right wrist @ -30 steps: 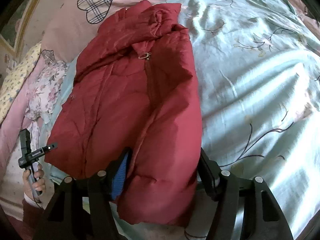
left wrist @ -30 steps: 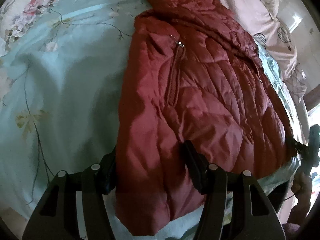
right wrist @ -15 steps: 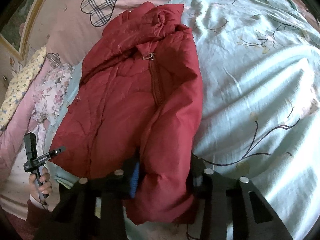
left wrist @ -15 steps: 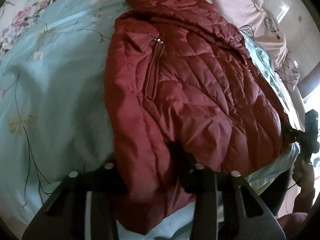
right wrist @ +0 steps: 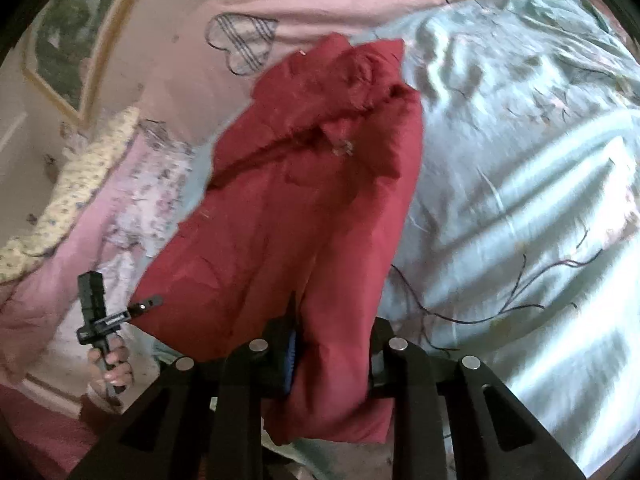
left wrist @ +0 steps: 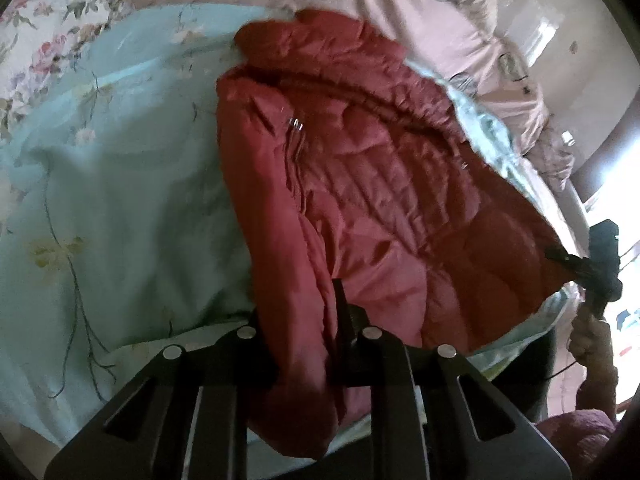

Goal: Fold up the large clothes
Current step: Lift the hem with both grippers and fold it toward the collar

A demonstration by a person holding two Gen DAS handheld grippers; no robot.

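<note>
A bed is covered with a light blue quilt [left wrist: 120,208] that has a print of thin branches and pale flowers. At the far edge of the bed lies pink bedding [right wrist: 320,8] with checked heart patches, and a flowered white cloth [left wrist: 44,32] shows at the far left corner in the left wrist view. In the right wrist view a framed picture [right wrist: 68,40] hangs on the wall behind the bed.

The red padded jacket [left wrist: 380,200] lies on the quilt with its collar toward the pink bedding and its hem at the near edge of the bed. Its zipper runs down the front, and the pull is near the collar.

The left gripper [left wrist: 304,320] comes in low from the near edge, and its two fingers are pressed together on a thick fold of the jacket at the hem. The right gripper [right wrist: 332,344] has the same pose on the other hem corner; it is also clamped on a bunch of the red cloth, and a blue pad shows on its inner finger. Each camera sees the other gripper at the far hem corner, held in the person's hand [right wrist: 112,368].
</note>
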